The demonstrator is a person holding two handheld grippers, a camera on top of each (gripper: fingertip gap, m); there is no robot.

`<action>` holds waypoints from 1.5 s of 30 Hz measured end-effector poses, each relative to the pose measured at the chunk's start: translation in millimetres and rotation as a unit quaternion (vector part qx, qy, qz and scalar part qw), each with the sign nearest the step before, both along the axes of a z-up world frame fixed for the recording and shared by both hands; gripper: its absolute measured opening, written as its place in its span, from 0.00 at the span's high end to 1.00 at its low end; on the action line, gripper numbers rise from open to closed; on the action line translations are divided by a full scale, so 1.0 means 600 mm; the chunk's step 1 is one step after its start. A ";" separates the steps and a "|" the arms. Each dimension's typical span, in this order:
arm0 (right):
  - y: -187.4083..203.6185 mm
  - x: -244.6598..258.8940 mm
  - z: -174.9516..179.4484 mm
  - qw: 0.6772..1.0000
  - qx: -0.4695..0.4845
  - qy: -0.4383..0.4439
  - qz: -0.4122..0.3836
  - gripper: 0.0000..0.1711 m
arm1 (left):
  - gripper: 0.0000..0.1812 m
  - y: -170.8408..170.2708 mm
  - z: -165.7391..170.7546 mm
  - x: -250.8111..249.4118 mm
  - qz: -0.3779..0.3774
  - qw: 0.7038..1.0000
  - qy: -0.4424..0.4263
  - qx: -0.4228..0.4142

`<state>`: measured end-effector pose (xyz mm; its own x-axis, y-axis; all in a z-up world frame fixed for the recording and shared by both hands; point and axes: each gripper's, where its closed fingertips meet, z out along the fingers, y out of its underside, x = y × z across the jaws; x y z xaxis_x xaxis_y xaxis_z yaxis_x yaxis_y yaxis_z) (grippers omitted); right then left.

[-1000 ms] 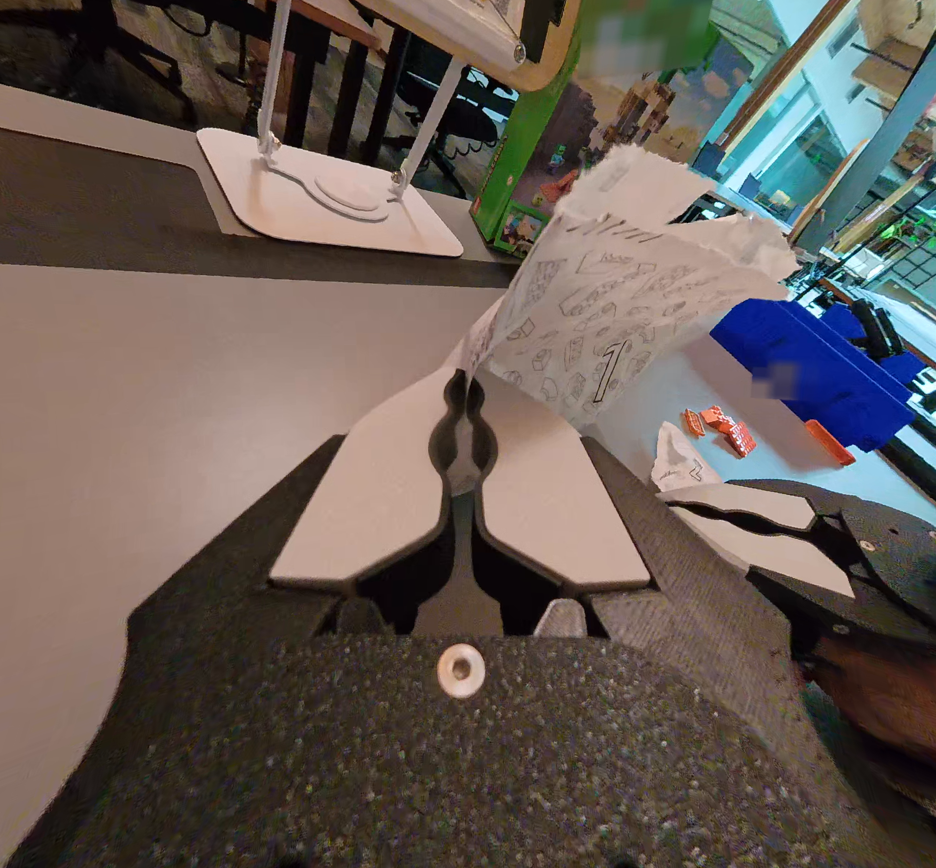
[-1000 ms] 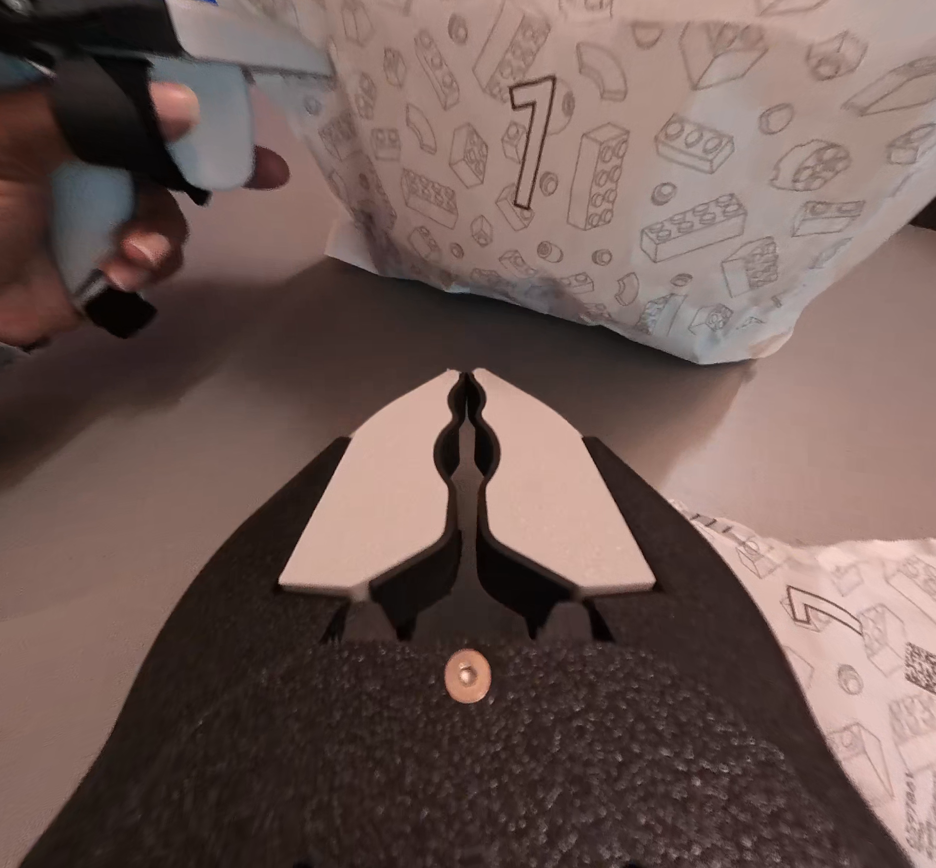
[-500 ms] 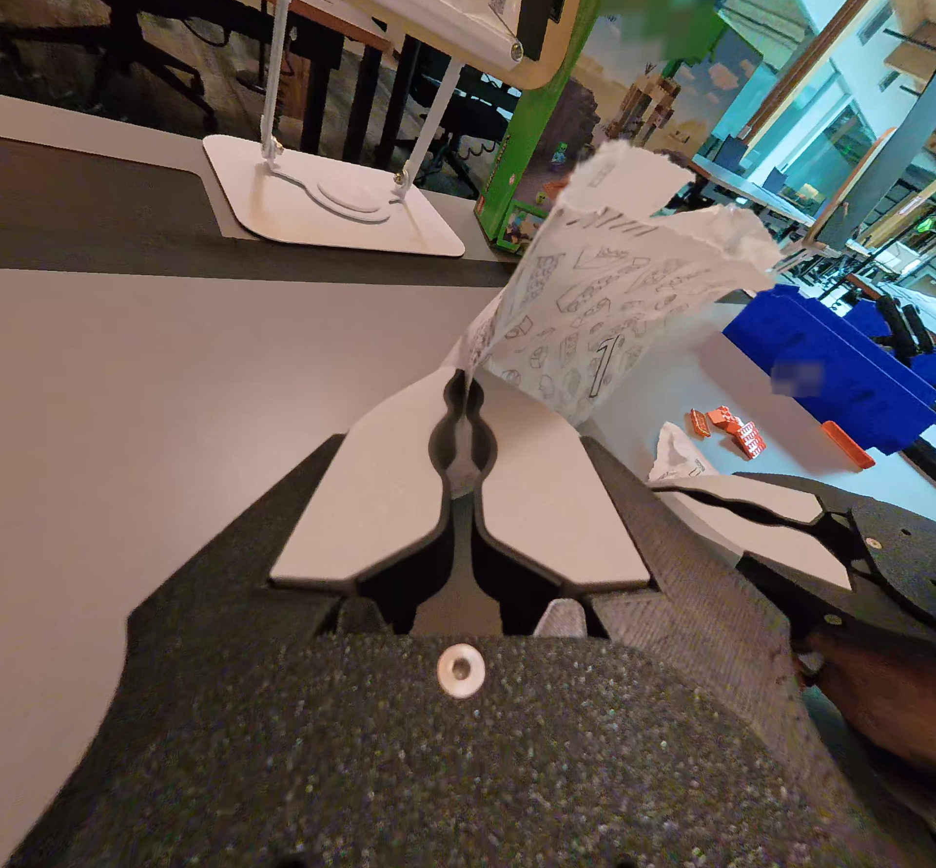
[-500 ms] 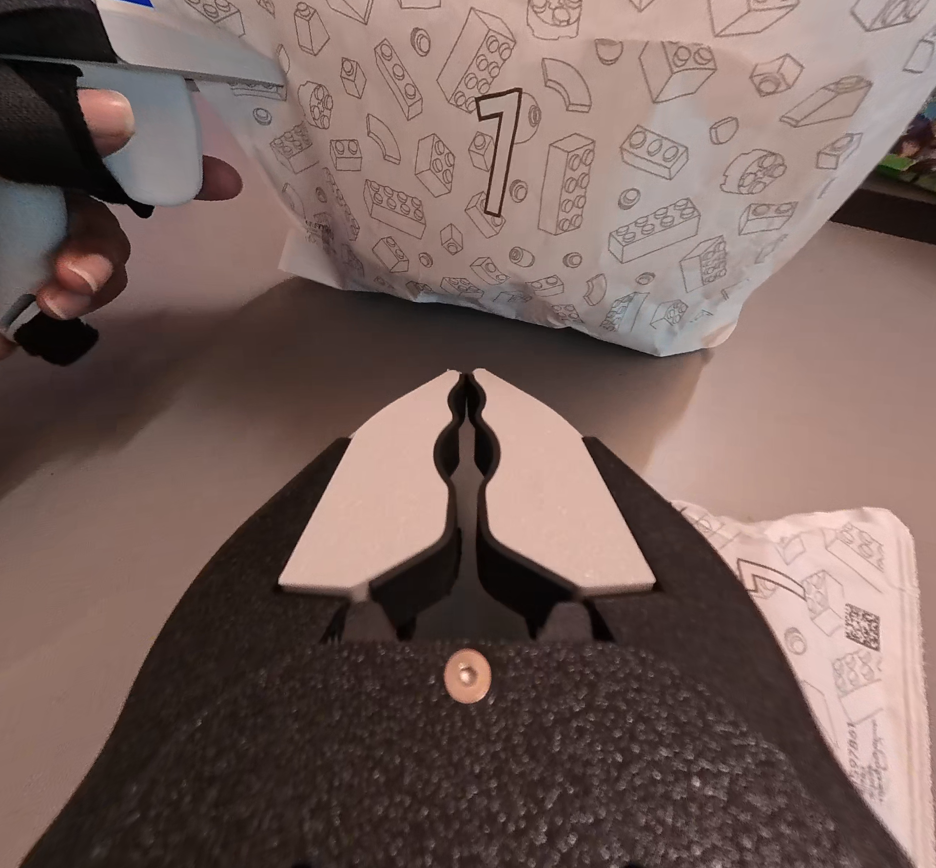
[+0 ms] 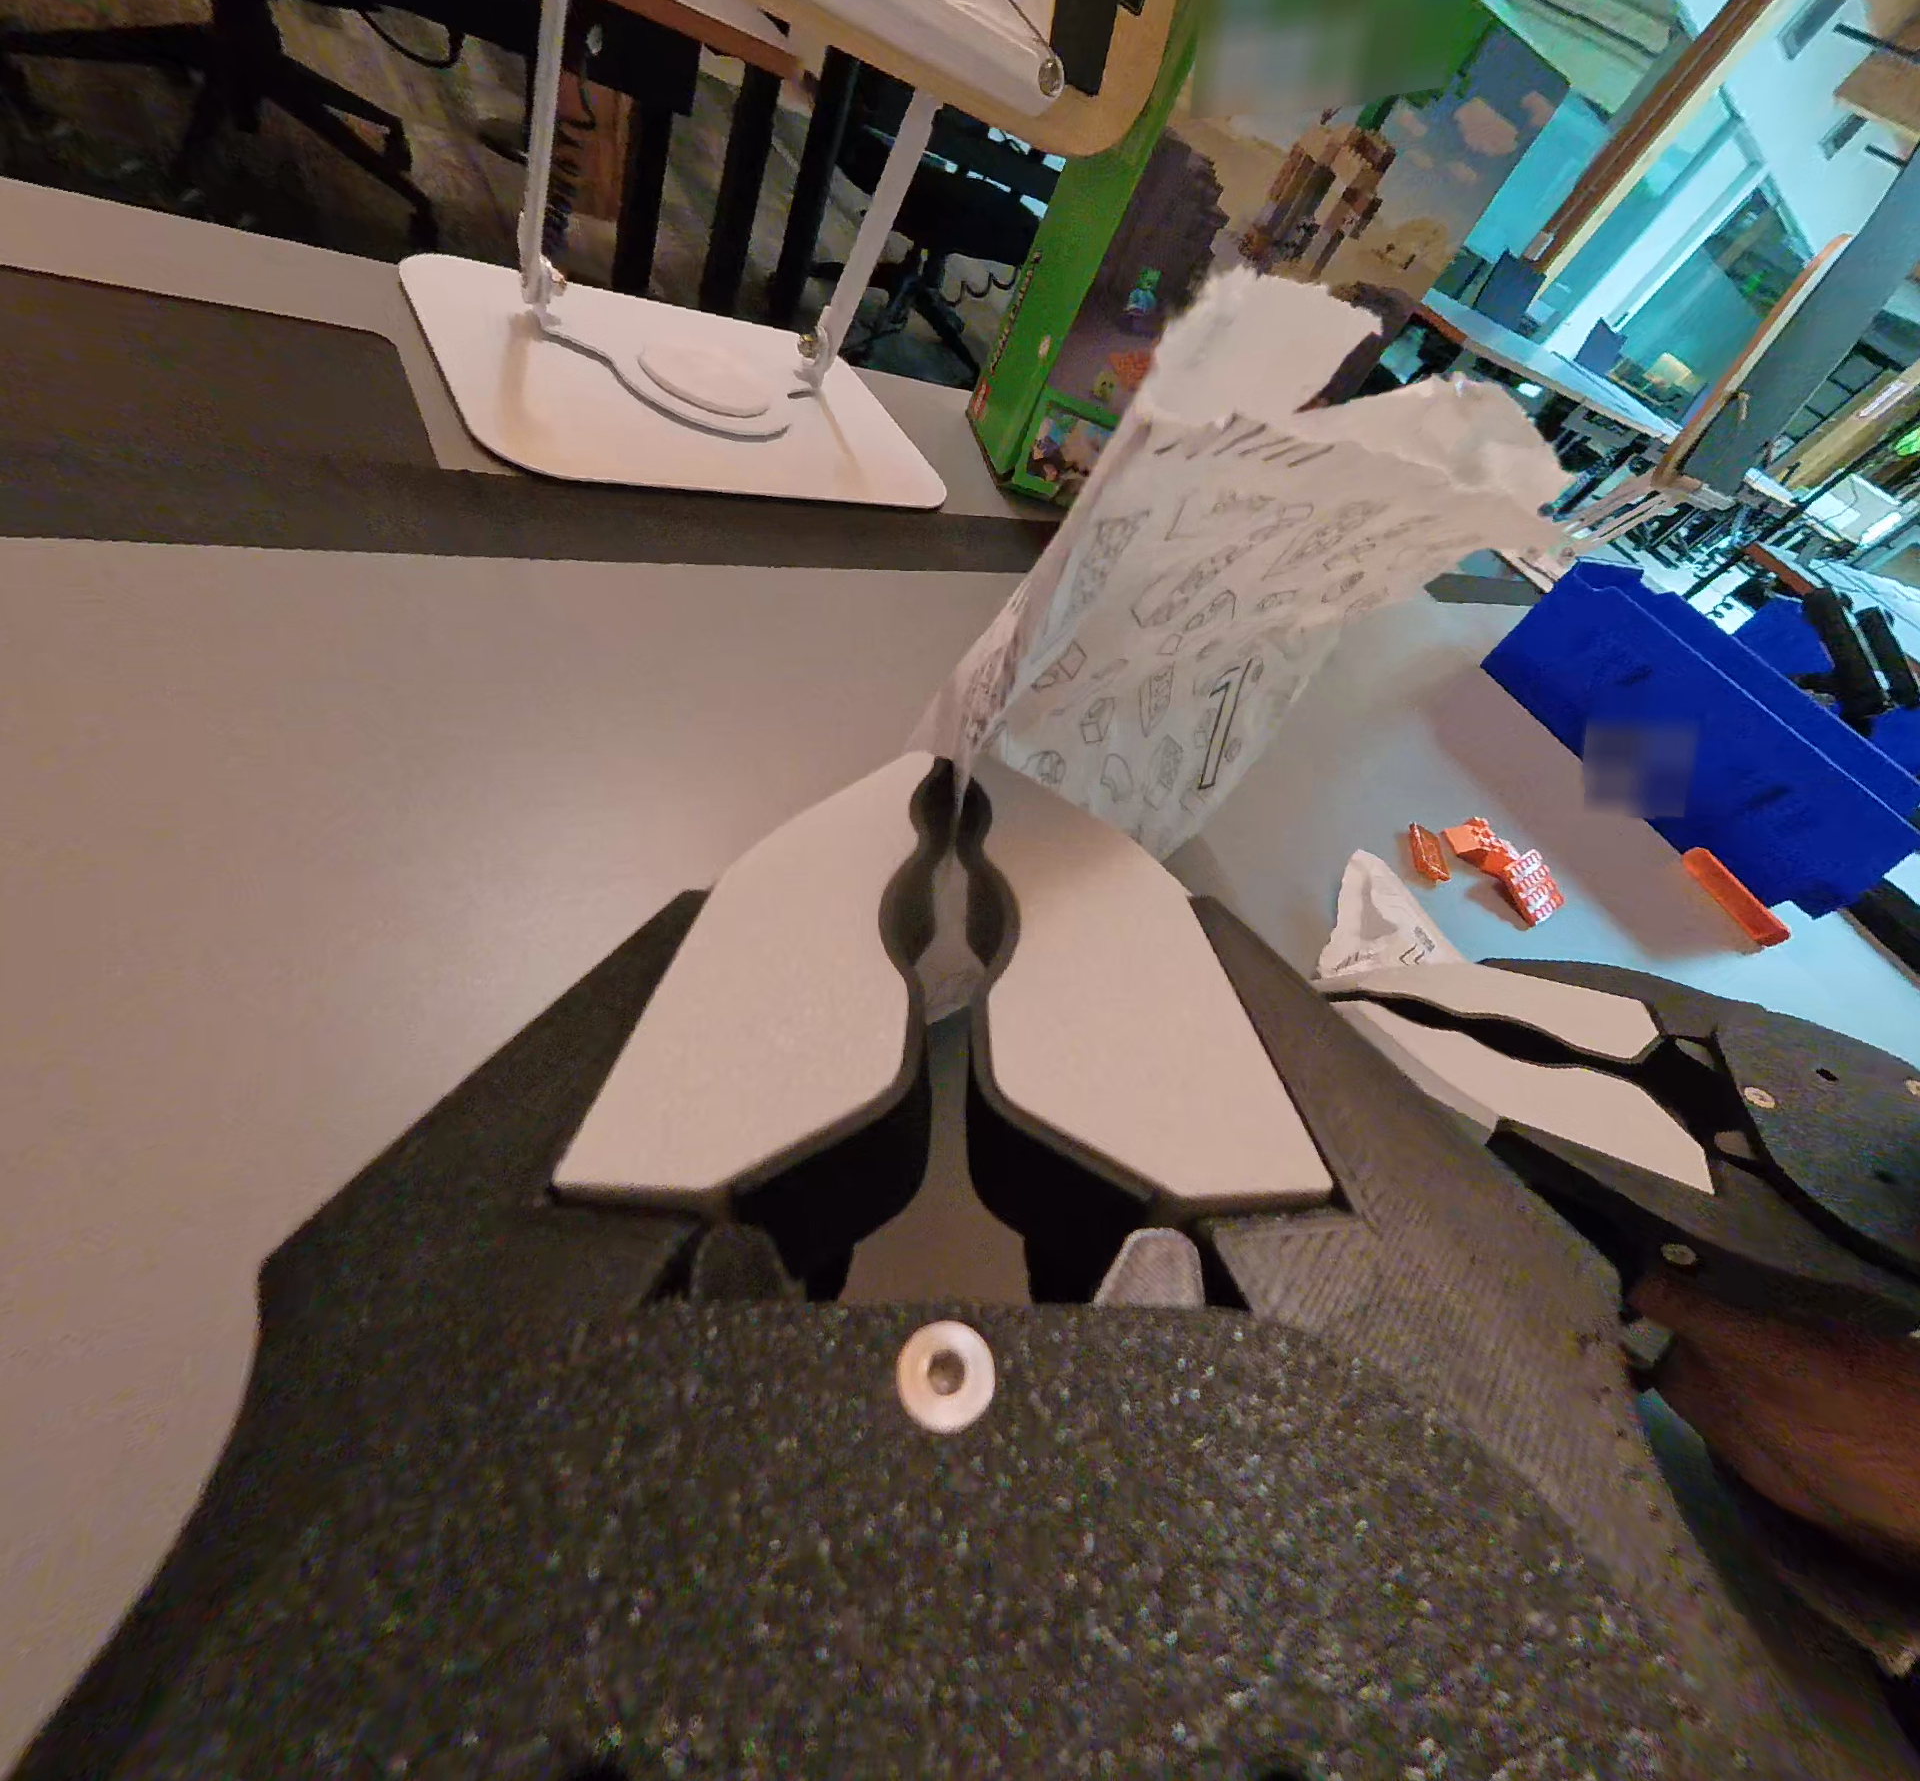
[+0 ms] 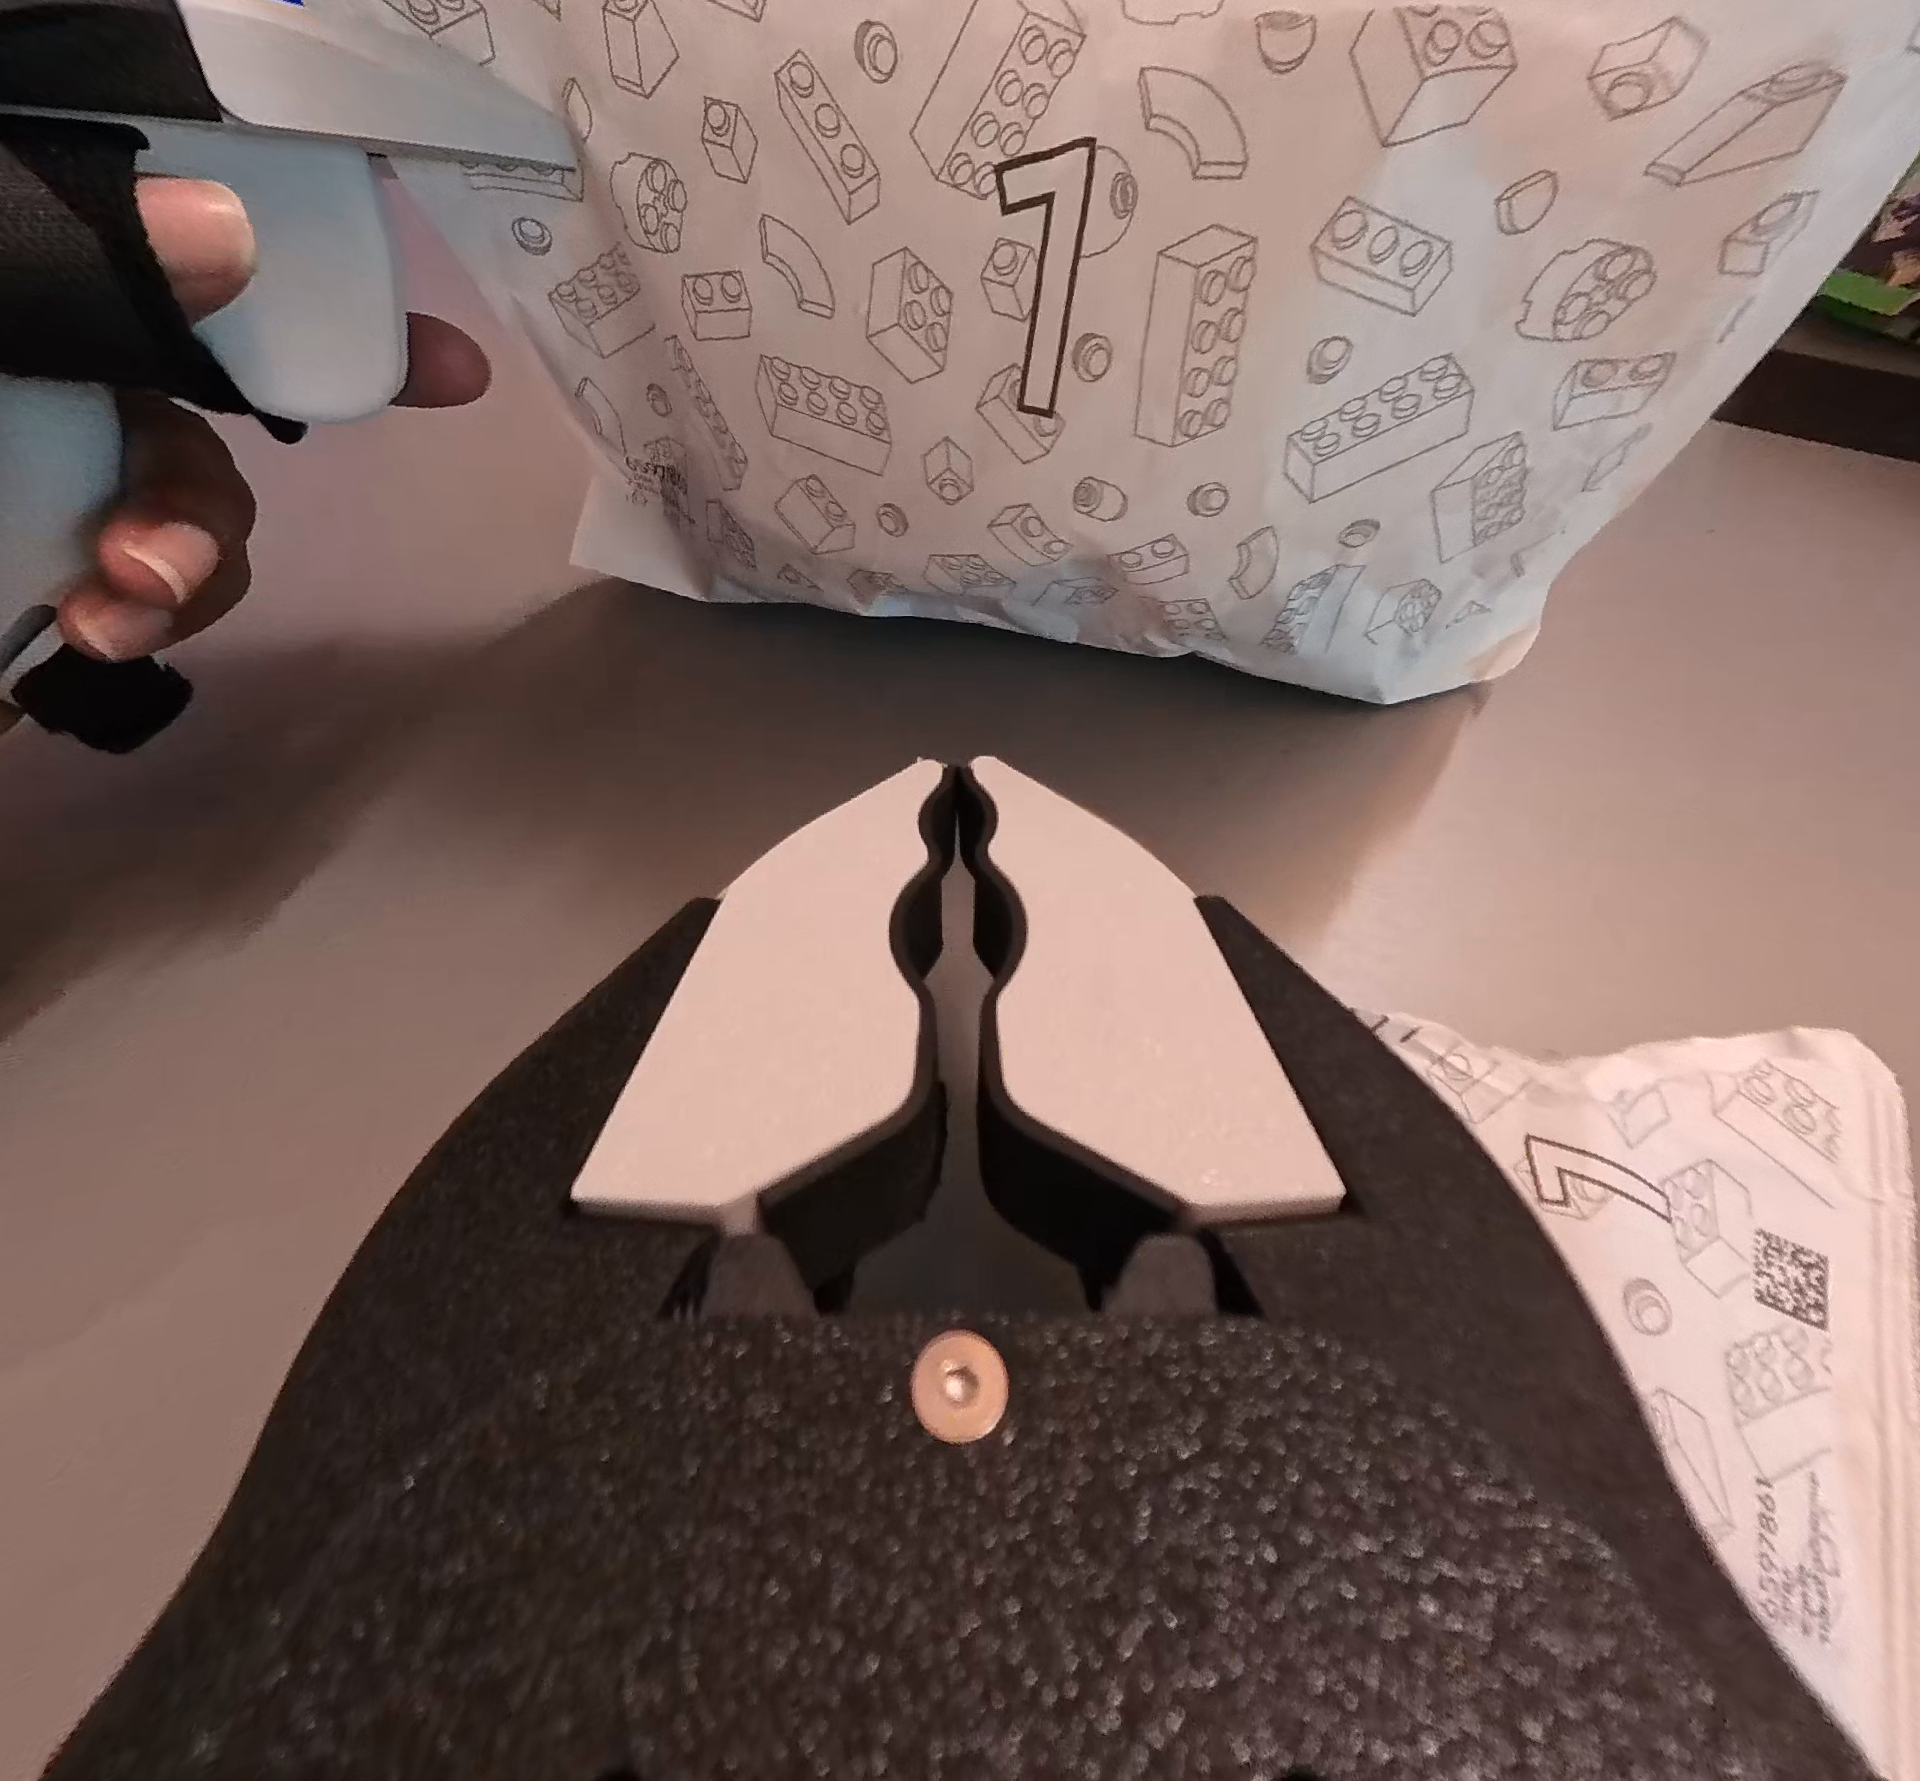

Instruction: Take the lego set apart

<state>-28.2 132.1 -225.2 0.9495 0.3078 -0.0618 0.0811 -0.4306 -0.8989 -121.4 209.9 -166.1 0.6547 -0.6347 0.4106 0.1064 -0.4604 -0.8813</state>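
Observation:
A white paper bag (image 5: 1226, 640) printed with brick outlines stands on the grey table, its top torn open. My left gripper (image 5: 951, 775) is shut on the bag's near side edge and holds it upright. In the right wrist view the left gripper (image 6: 561, 162) pinches the bag (image 6: 1143, 277) at its left side, with a hand around the handle. My right gripper (image 6: 956, 770) is shut and empty, just above the table a short way in front of the bag. It also shows in the left wrist view (image 5: 1340, 988). Several orange lego pieces (image 5: 1496, 858) lie beyond it.
A second, flat paper bag (image 6: 1714, 1264) lies right of my right gripper. A blue bin (image 5: 1714, 744) stands at the right, with an orange piece (image 5: 1735, 905) before it. A green set box (image 5: 1091, 277) and a white stand base (image 5: 675, 401) are at the back. There is about 15 cm between the tips of the two grippers.
The right gripper has drawn back a little from the bag, so more of the flat bag shows. The left gripper keeps its hold and has shifted slightly left with the bag's edge.

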 end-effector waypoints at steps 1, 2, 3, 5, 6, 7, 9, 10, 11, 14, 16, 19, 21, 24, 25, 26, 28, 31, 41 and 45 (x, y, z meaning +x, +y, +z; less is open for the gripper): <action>0.000 0.000 -0.001 1.000 -0.003 0.002 0.001 1.00 | 1.00 -0.004 0.000 0.002 -0.002 1.000 0.001 -0.001; -0.001 -0.001 -0.003 1.000 -0.006 0.003 0.001 1.00 | 1.00 -0.008 0.000 0.005 -0.006 1.000 0.001 -0.002; -0.001 -0.001 -0.004 1.000 -0.009 0.004 0.002 1.00 | 1.00 -0.013 0.000 0.008 -0.009 1.000 0.001 -0.002; -0.002 -0.001 -0.005 1.000 -0.012 0.006 0.002 1.00 | 1.00 -0.021 0.001 0.011 -0.016 1.000 0.000 -0.002; -0.002 -0.001 -0.006 1.000 -0.015 0.006 0.002 1.00 | 1.00 -0.024 0.002 0.012 -0.019 1.000 -0.001 -0.002; -0.002 0.000 -0.008 1.000 -0.017 0.007 0.002 1.00 | 1.00 -0.027 0.002 0.013 -0.022 1.000 -0.003 -0.003; -0.003 0.001 -0.008 1.000 -0.020 0.009 0.000 1.00 | 1.00 -0.030 0.001 0.013 -0.025 1.000 -0.005 -0.005; -0.004 0.002 -0.009 1.000 -0.021 0.010 0.000 1.00 | 1.00 -0.032 0.001 0.012 -0.027 1.000 -0.007 -0.006; -0.005 0.003 -0.010 1.000 -0.023 0.010 -0.001 1.00 | 1.00 -0.033 0.001 0.012 -0.029 0.999 -0.009 -0.008; -0.007 0.004 -0.013 0.999 -0.030 0.012 0.001 1.00 | 1.00 -0.035 0.001 0.012 -0.037 0.999 -0.018 -0.013; -0.008 0.005 -0.013 0.999 -0.033 0.012 0.001 1.00 | 1.00 -0.036 0.002 0.014 -0.045 0.999 -0.024 -0.017; -0.009 0.005 -0.015 0.999 -0.039 0.012 0.002 1.00 | 1.00 -0.043 0.007 0.020 -0.065 0.996 -0.055 -0.033; -0.011 0.005 -0.018 0.999 -0.043 0.011 0.004 1.00 | 1.00 -0.044 0.007 0.021 -0.074 0.992 -0.087 -0.062; -0.013 0.003 -0.019 0.999 -0.046 0.008 0.006 1.00 | 1.00 -0.042 0.005 0.019 -0.080 0.984 -0.128 -0.098; -0.013 0.003 -0.019 0.999 -0.046 0.008 0.006 1.00 | 1.00 -0.041 0.005 0.018 -0.082 0.981 -0.137 -0.107; -0.014 0.002 -0.020 0.999 -0.048 0.007 0.007 1.00 | 1.00 -0.040 0.004 0.017 -0.084 0.979 -0.147 -0.117; -0.014 0.001 -0.022 0.999 -0.050 0.006 0.007 1.00 | 1.00 -0.037 0.003 0.015 -0.088 0.973 -0.167 -0.135; -0.015 0.000 -0.024 0.999 -0.052 0.003 0.009 1.00 | 1.00 -0.034 0.000 0.013 -0.108 0.965 -0.181 -0.157; -0.015 -0.004 -0.026 0.999 -0.053 0.000 0.013 1.00 | 1.00 -0.026 -0.001 0.009 -0.134 0.965 -0.171 -0.147; -0.015 -0.006 -0.026 0.999 -0.051 -0.001 0.015 1.00 | 1.00 -0.024 -0.002 0.008 -0.134 0.965 -0.171 -0.147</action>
